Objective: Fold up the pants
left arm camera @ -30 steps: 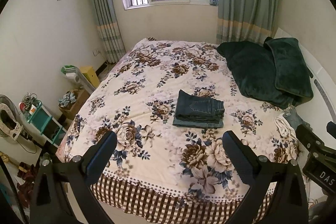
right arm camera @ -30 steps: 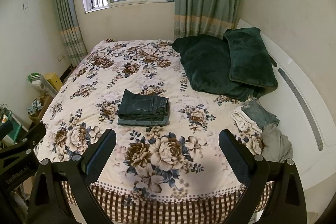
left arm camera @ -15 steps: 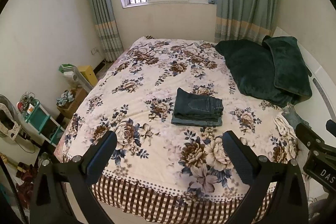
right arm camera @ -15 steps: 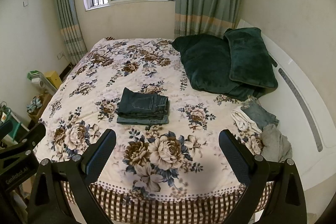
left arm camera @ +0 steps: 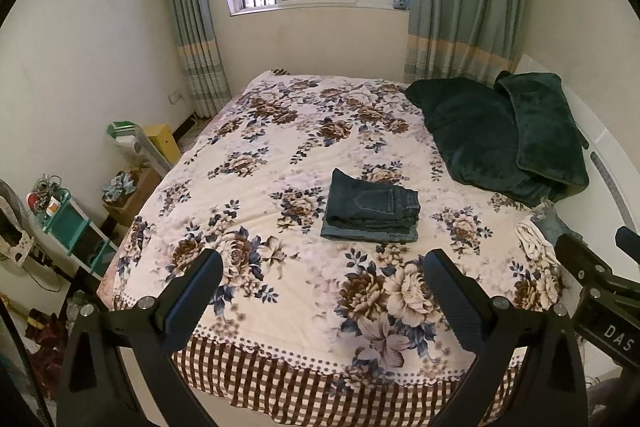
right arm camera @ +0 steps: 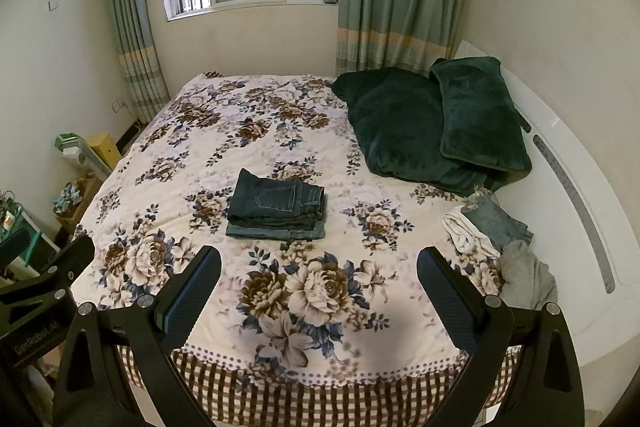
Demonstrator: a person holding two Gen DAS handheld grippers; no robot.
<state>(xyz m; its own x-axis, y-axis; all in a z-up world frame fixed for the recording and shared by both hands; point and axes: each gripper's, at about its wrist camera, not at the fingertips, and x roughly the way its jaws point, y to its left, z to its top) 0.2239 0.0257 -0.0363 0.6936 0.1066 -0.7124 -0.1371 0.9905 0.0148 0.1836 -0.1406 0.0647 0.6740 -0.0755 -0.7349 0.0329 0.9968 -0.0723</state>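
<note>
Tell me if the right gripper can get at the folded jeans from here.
Probably yes, with a forward reach. The right gripper hangs open off the near bed edge, holding nothing, and only bare quilt lies between it and the jeans.

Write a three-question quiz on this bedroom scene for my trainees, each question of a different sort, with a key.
1. True or false: the left tongs grip the folded jeans.
2. The dark green pillows lie: A) by the headboard B) on the floor C) on the jeans.
3. Fill in: the right tongs are ____.

Key: 1 false; 2 A; 3 open.
</note>
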